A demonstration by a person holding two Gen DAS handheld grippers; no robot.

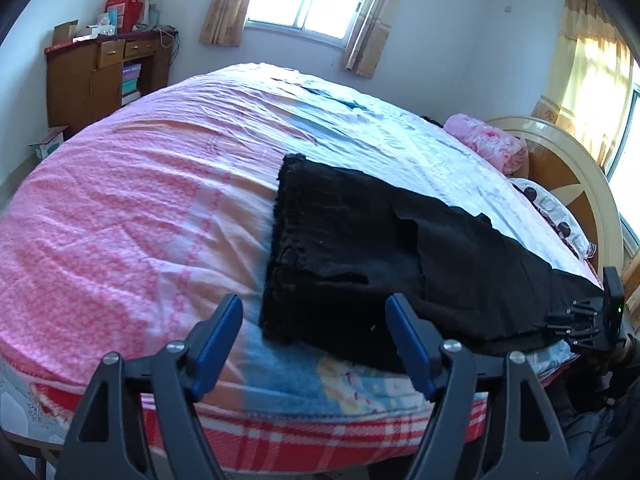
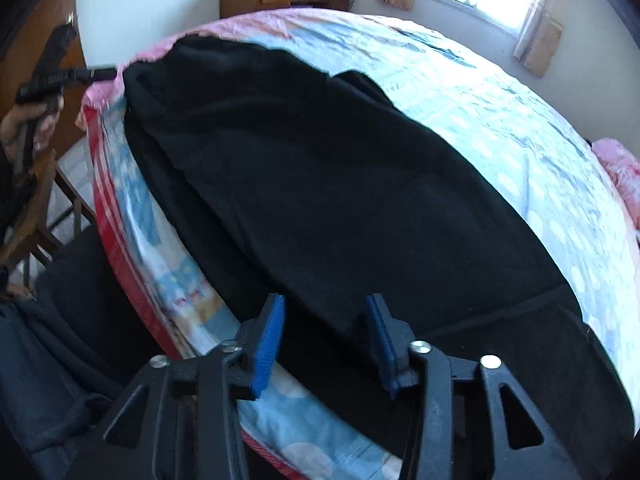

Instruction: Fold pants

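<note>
1. The black pants [image 1: 360, 248] lie flat on the bed [image 1: 120, 208], along its near edge, on a pink and pale blue sheet [image 2: 500, 120].
2. In the left wrist view, one end of the pants lies just ahead of the left gripper [image 1: 316, 344]; the rest runs off to the right, toward the headboard [image 1: 560, 160].
3. Left gripper: jaws wide apart, nothing between them, hovering over the bed edge just beside the pants' corner.
4. Right gripper [image 2: 324, 340]: jaws partly apart over the black cloth near the bed edge. The pads do not press on it; the cloth lies under the gap.
5. A pink pillow [image 1: 488, 144] sits by the headboard, well apart from the pants.
6. A wooden cabinet [image 1: 100, 76] stands against the far wall.
</note>
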